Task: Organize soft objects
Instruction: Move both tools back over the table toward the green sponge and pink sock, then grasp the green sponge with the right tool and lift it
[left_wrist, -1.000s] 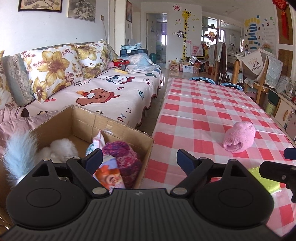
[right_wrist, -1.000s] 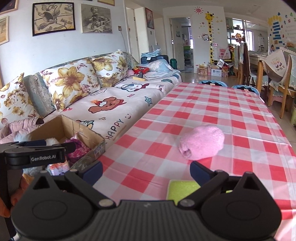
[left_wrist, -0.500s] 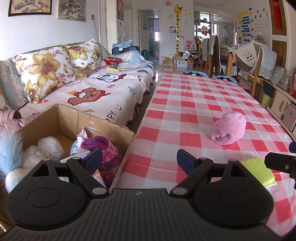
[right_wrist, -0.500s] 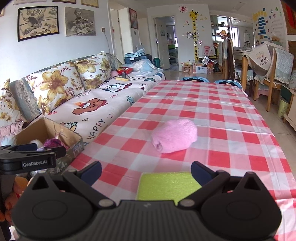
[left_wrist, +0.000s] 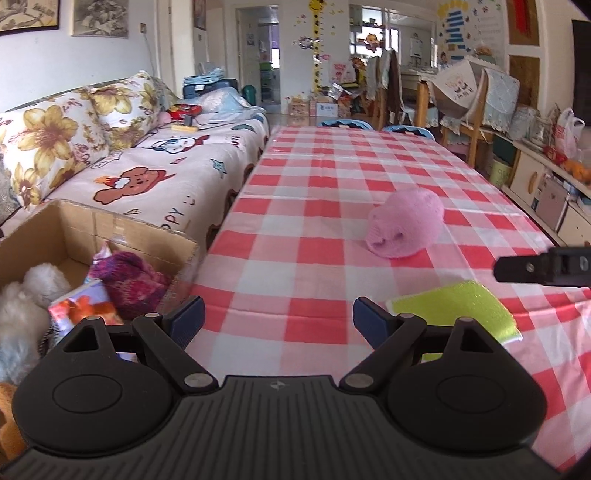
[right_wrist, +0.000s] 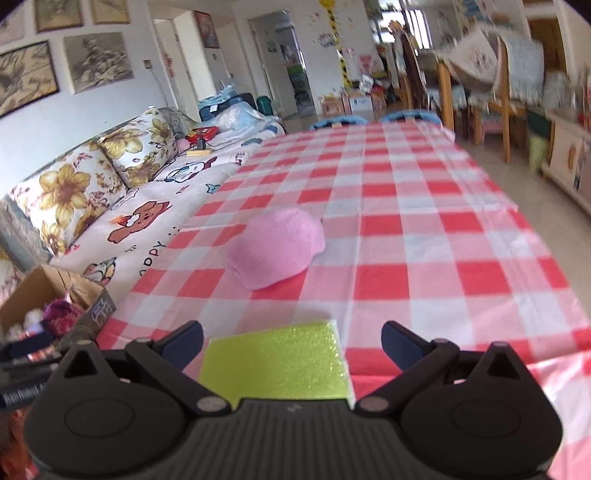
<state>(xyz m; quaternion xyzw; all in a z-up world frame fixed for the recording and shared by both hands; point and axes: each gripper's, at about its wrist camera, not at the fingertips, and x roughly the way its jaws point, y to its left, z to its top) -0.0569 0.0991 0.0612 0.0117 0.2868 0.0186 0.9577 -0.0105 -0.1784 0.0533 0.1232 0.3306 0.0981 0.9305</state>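
Sofa cover (left_wrist: 173, 192) lettering reads partly "PPY"; the cardboard box (left_wrist: 122, 236) at lower left holds soft items. Left gripper (left_wrist: 275, 319) and right gripper (right_wrist: 291, 341): fingers spread, empty. Green sponge (right_wrist: 277, 363) lies bottom centre between the right fingers; pink plush (right_wrist: 277, 245) sits mid-frame on the checked tablecloth (right_wrist: 424, 221).

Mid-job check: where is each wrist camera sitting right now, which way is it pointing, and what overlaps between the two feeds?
Left wrist: behind the open left claw, facing down the checked table; cardboard box at left, the right claw's tip at right.
Right wrist: behind the open right claw, low over the green sponge, facing the same way; part of the left claw at lower left.
Shared: pink plush, sponge, box, table, sofa.
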